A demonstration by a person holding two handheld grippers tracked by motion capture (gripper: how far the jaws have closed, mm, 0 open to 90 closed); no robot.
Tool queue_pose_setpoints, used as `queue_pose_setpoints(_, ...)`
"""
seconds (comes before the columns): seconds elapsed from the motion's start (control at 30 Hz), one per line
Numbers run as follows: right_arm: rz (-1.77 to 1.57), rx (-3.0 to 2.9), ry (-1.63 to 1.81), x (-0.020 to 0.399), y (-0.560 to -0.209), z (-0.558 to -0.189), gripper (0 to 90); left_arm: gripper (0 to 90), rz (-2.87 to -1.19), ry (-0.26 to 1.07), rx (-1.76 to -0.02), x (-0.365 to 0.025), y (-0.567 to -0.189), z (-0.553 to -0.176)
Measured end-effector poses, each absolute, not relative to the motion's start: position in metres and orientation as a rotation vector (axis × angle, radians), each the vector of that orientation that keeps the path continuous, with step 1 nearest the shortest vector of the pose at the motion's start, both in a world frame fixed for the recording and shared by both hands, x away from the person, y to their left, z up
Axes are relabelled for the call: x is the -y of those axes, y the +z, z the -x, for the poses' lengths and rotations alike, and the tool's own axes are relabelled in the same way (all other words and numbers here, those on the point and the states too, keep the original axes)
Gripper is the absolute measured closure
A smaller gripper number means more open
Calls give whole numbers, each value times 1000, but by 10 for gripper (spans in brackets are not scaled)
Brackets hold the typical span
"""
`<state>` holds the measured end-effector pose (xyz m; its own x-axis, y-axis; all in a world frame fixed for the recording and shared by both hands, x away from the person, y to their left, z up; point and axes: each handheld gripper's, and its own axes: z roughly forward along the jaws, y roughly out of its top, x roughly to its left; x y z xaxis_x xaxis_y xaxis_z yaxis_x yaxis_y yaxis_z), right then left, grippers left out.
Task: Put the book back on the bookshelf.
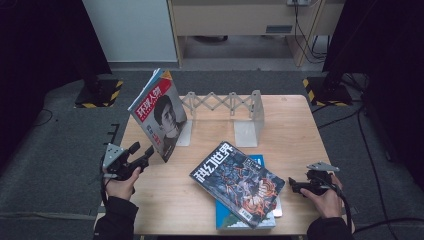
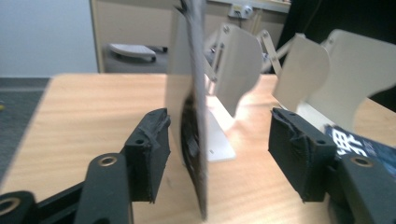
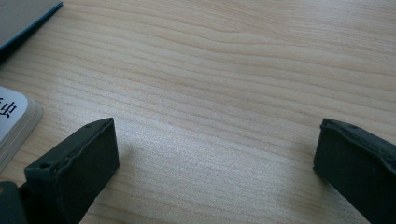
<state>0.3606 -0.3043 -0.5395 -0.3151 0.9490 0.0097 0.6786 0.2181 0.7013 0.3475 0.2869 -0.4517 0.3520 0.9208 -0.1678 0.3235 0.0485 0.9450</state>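
Left gripper [image 1: 144, 151] stands spread at the table's [image 1: 210, 131] left edge, the upright magazine [image 2: 194, 116] between its jaws, unpinched. Right gripper [image 1: 292, 186], also spread, rests near the right edge beside stacked books [image 1: 237, 182].

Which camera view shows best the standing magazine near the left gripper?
The high view: the standing magazine shows its whole cover, leaning on the metal bookend rack. The left gripper view sees it edge-on between the left gripper's open jaws. The right gripper view looks at the table.
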Motion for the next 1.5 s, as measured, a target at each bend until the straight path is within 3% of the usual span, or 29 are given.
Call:
queue_pose_setpoints(0.1, -1496, -2092, 851, 306, -535, -360, 123, 345, -1533, 617, -1160, -277, -463, -344)
queue_pose_setpoints(0.7, -1417, -2013, 1072, 290, -500, -349, 325, 293, -1640, 488, -1124, -248, -485, -335)
queue_pose_setpoints(1.5, -1295, -2158, 1258, 234, -493, -336, 347, 294, -1782, 341, -1071, -190, -505, -350)
